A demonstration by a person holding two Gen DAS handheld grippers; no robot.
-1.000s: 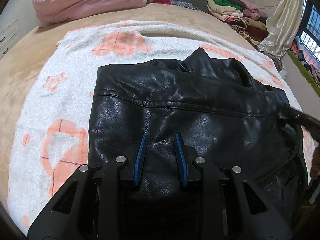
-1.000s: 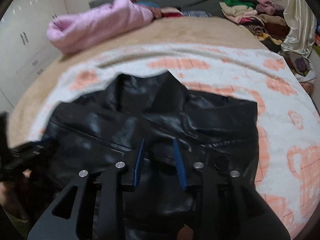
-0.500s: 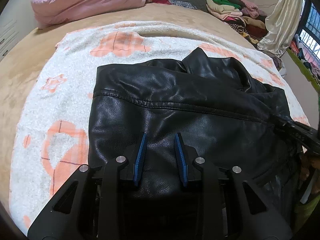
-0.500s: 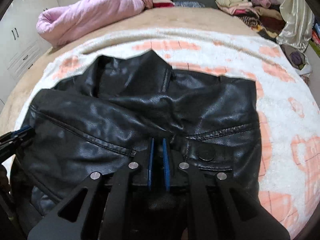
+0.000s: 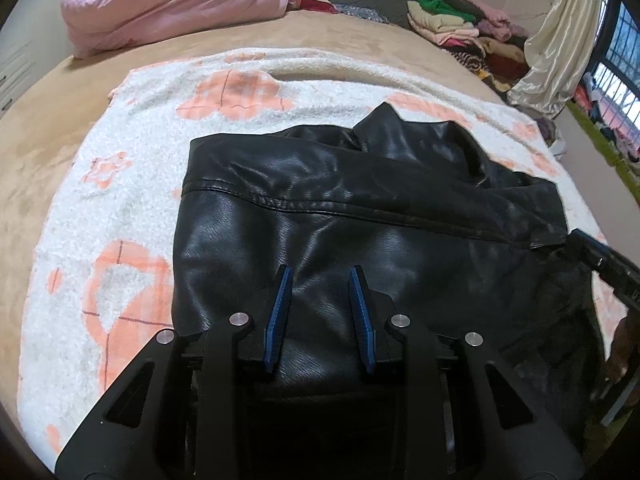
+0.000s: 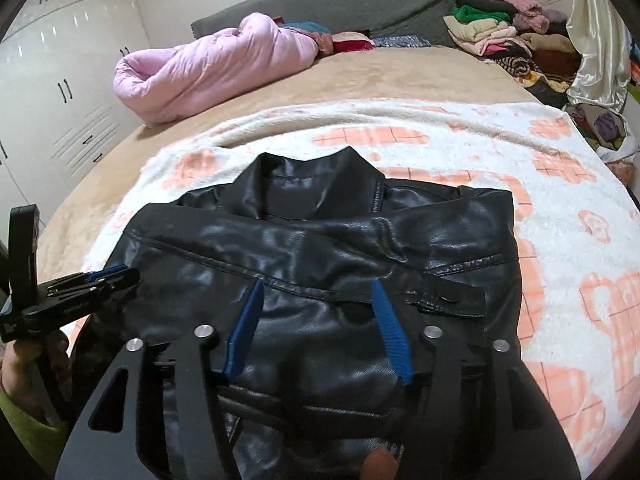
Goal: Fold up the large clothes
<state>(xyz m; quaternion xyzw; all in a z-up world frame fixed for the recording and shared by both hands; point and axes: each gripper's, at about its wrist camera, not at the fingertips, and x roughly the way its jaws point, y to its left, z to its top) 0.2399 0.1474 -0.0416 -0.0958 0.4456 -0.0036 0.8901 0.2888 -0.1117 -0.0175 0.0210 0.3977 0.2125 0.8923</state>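
Left gripper (image 5: 318, 280): angled steeply down over the near left part of the black leather jacket (image 5: 360, 216), blue-padded jaws standing a little apart with leather showing in the gap; whether the pads pinch it cannot be told. In the right wrist view the same tool (image 6: 108, 276) enters from the left edge, its tips at the jacket's left border, carried by a hand (image 6: 24, 364) with a green sleeve below it. Right gripper (image 6: 318, 284): also tilted downward, over the near right part of the jacket, jaws opening and set wide, pads clear of the leather with the stitched seam and a snap tab (image 6: 448, 296) lying between and just beside them; nothing held. In the left wrist view its black body (image 5: 604, 260) shows at the right edge by the jacket's right side. Jacket: lies folded into a compact, roughly rectangular bundle on a white fleece blanket with orange print (image 5: 120, 208), which covers a tan bed (image 5: 32, 136); collar points away from the cameras toward the headboard, long axis running left to right across the bed, a stitched seam crossing it along that line. Background: rolled pink quilt (image 6: 208, 68) at the head of the bed, grey headboard (image 6: 340, 4), stacked folded clothes (image 6: 504, 40) at far right, white wardrobe (image 6: 60, 72) at left, cream curtain (image 5: 556, 40).
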